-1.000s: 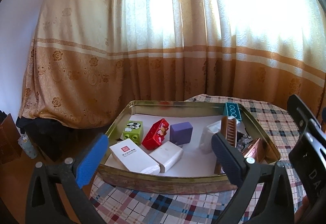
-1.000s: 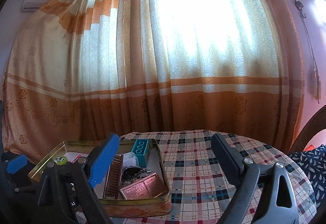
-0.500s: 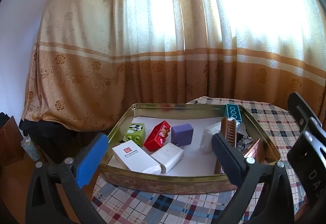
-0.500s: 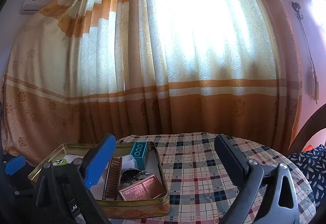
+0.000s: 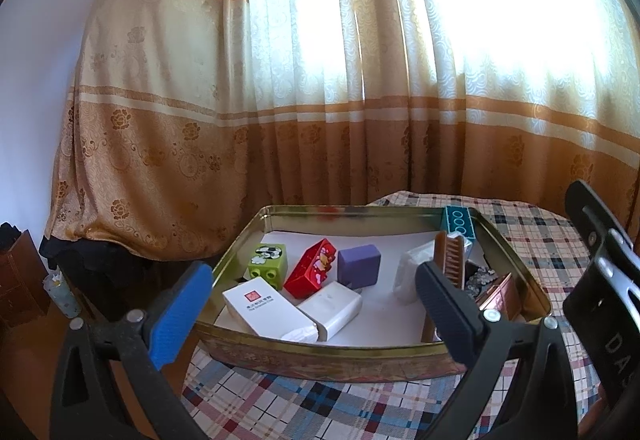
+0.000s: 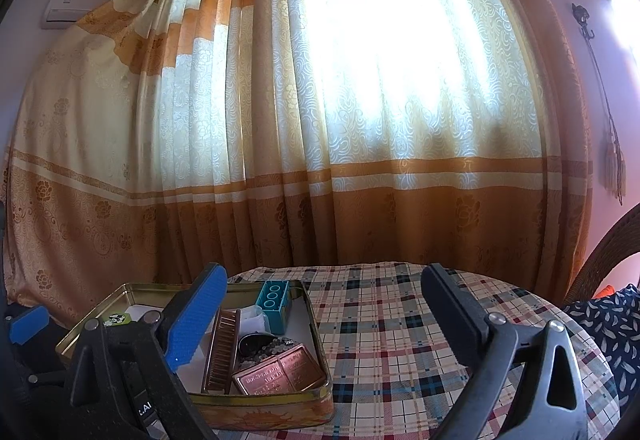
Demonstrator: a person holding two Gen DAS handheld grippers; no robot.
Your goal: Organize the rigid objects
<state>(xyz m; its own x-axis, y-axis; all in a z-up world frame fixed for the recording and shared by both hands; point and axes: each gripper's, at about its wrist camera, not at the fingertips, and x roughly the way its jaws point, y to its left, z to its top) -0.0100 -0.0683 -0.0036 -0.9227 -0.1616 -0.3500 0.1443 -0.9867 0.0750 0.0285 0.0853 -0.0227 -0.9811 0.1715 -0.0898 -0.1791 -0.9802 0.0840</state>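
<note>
While both hover empty | left gripper [image 5: 312, 308] jaws apart before tin [image 5: 320, 354] | right gripper [image 6: 320, 314] jaws apart | boxes [image 5: 266, 306] and blocks [image 5: 358, 266] lie inside tin on table [image 6: 400, 320]

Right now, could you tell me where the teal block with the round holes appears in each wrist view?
Left wrist: the teal block stands at the far right corner of the gold tin, upper right of the picture.
Right wrist: the block is left of centre, low, against the tin's far wall.
Shared landmark: the ridged copper bar, just nearer than the block.
</note>
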